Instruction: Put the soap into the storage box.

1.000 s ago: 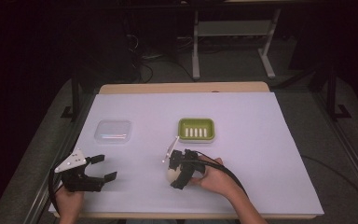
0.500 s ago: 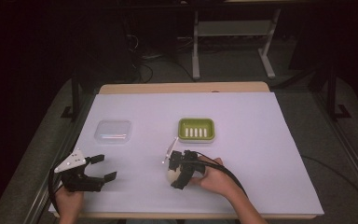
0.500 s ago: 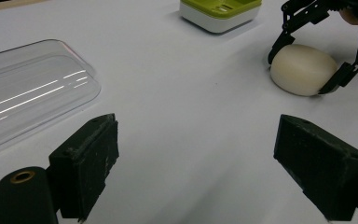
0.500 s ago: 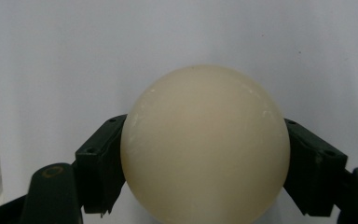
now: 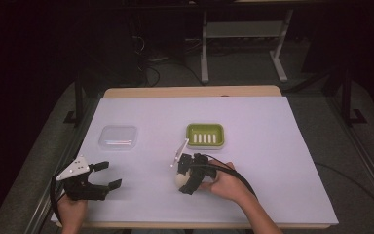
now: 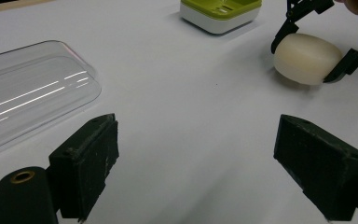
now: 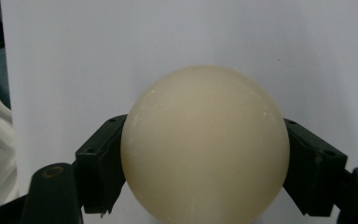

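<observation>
While I hold both tools low over the near half of the tabletop (image 5: pixel 272 146), this is what I see:

Right tool (image 5: pixel 187 176): closed on the cream soap bar (image 5: pixel 180 179), one black jaw against each side of it; in the right gripper view the soap bar (image 7: pixel 205 144) sits squarely between the jaws.
Soap bar: near the front edge of the tabletop, about midway along it; in the left gripper view its underside looks to be on the white surface, though I cannot tell for sure.
Left tool (image 5: pixel 105 174): jaws spread wide with nothing between them, by the front left corner.
Green soap dish (image 5: pixel 204 135): near the middle of the tabletop, behind the soap bar and apart from it, with a slotted top.
Clear plastic lid (image 5: pixel 119 137): lying flat, left of the green soap dish, toward the left edge.
</observation>
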A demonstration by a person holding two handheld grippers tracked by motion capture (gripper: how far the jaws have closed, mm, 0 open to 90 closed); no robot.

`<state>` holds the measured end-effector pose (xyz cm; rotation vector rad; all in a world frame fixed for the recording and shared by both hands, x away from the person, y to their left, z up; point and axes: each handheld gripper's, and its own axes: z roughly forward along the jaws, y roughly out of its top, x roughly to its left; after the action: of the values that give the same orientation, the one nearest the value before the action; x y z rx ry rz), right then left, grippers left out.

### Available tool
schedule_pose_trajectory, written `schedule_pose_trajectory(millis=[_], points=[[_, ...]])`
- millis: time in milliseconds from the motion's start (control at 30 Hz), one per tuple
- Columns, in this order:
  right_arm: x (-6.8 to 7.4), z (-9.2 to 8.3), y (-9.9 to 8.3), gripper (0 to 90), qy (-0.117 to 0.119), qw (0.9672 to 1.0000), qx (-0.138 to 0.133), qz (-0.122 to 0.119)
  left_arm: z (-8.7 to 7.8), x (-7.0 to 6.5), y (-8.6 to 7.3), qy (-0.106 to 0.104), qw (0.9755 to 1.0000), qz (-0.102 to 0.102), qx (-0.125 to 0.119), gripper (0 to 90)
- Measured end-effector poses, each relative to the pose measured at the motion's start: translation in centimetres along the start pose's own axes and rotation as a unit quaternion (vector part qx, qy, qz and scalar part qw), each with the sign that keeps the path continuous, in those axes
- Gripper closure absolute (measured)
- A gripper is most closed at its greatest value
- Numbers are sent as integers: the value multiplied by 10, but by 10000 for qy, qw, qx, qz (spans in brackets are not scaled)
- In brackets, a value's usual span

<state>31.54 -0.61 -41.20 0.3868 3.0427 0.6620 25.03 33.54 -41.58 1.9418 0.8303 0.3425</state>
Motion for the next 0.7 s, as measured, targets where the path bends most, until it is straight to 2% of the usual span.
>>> schedule_pose_trajectory(millis=[400, 500, 567, 700], points=[[-8, -15, 2, 235, -30, 9999, -117, 76, 0, 0, 0, 11, 10000, -6, -12, 132], [-12, -18, 2, 236, -47, 9999, -133, 81, 0, -1, 0, 12, 10000, -24, -60, 132], [-14, -22, 2, 236, -52, 9998, -159, 110, 0, 0, 0, 9, 10000, 33, -53, 132], [-20, -28, 1, 236, -77, 9996, -232, 153, 0, -1, 0, 9, 10000, -11, -32, 132]])
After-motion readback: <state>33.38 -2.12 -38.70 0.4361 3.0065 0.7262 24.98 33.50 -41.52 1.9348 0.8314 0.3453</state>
